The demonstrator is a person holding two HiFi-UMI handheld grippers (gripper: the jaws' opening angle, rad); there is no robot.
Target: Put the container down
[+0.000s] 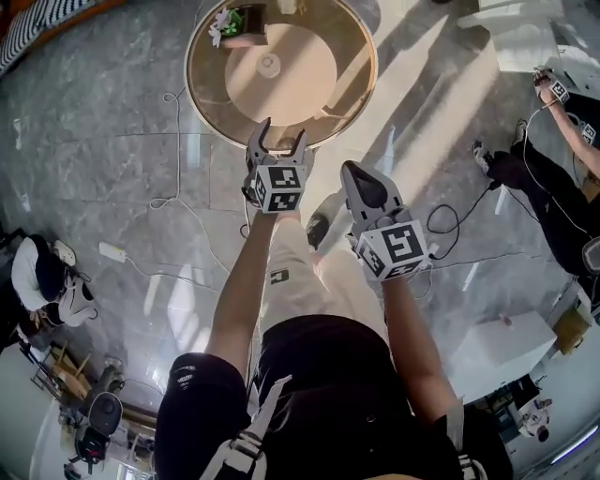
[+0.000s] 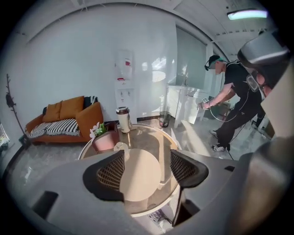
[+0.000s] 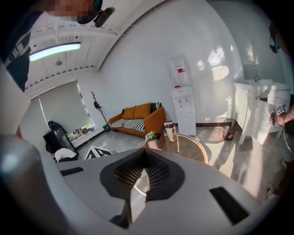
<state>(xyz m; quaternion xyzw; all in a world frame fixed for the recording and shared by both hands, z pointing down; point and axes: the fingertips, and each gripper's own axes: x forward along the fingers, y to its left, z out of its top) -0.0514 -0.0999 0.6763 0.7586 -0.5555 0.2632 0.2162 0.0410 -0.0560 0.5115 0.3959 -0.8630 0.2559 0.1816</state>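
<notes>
A white container with a dark lid (image 2: 123,119) (image 3: 170,131) stands upright at the far side of the round glass table (image 1: 202,94) (image 2: 171,137) (image 3: 202,153). Neither gripper holds it. My left gripper (image 1: 281,137) (image 2: 142,172) is open and empty, hovering over the table's near edge. My right gripper (image 1: 364,183) (image 3: 140,183) is shut on nothing, to the right of the left one and short of the table. A pink pot with a plant (image 1: 239,23) (image 2: 104,137) (image 3: 155,140) and a small round white piece (image 1: 269,64) (image 2: 120,147) also sit on the table.
A person in black (image 1: 553,187) (image 2: 234,101) stands to the right beside a white cabinet (image 2: 183,103). An orange sofa (image 2: 64,117), a water dispenser (image 2: 124,87) and a bin (image 2: 164,119) line the far wall. Cables (image 1: 169,202) trail across the floor.
</notes>
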